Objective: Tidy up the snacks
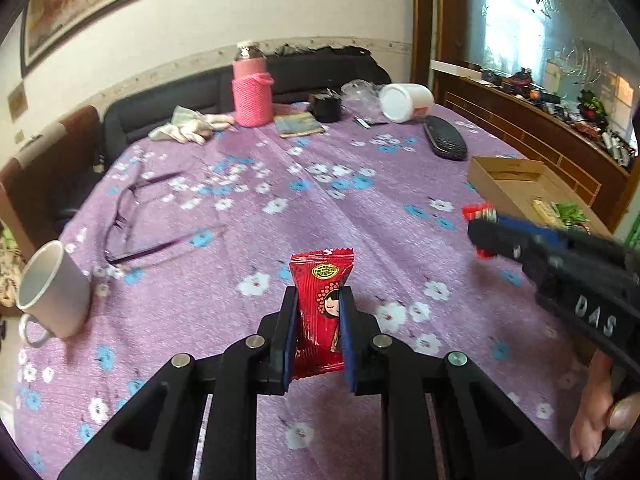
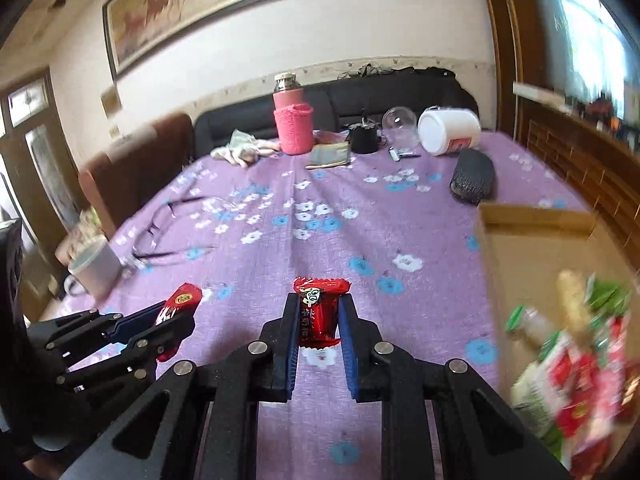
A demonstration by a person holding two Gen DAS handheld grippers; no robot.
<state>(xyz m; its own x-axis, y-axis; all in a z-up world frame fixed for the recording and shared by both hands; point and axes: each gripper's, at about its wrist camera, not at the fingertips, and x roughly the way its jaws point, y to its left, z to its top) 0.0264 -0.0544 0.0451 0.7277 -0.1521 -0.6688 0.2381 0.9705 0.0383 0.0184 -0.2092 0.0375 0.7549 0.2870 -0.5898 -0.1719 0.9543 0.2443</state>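
Left tongs (image 1: 318,326): clamped on a red sachet (image 1: 320,312), which is held upright between the blue pads (image 1: 291,336) above the purple cloth (image 1: 248,240). A cartoon figure is printed on its wrapper.

Right tongs (image 2: 319,330): clamped on a red sweet (image 2: 319,314), gripped at its middle between blue pads, its crimped top standing clear of the tips.

Seen from the right wrist, the left tongs lie to the left and slightly lower, the sachet projecting from their tips. Seen from the left wrist, the right tongs lie to the right and ahead, with a little red showing at their tips; a hand (image 1: 596,408) is seen on their handle.

Box (image 2: 532,248): brown cardboard, open-topped, set just right of the right tongs. Snacks (image 2: 576,360) in red, green and white wrappers are heaped in its near end; they are blurred.

Mug (image 1: 52,292): white, to the left of the left tongs.

Glasses (image 1: 140,220): purple-framed, lying ahead and left of both tongs.

Case (image 1: 445,138): black, oblong, ahead and right, beyond the box.

Far edge of the cloth, well ahead of both tongs: a pink bottle (image 1: 252,88) in a knitted sleeve, a white tub (image 1: 406,102) on its side, a crumpled rag (image 1: 192,126).
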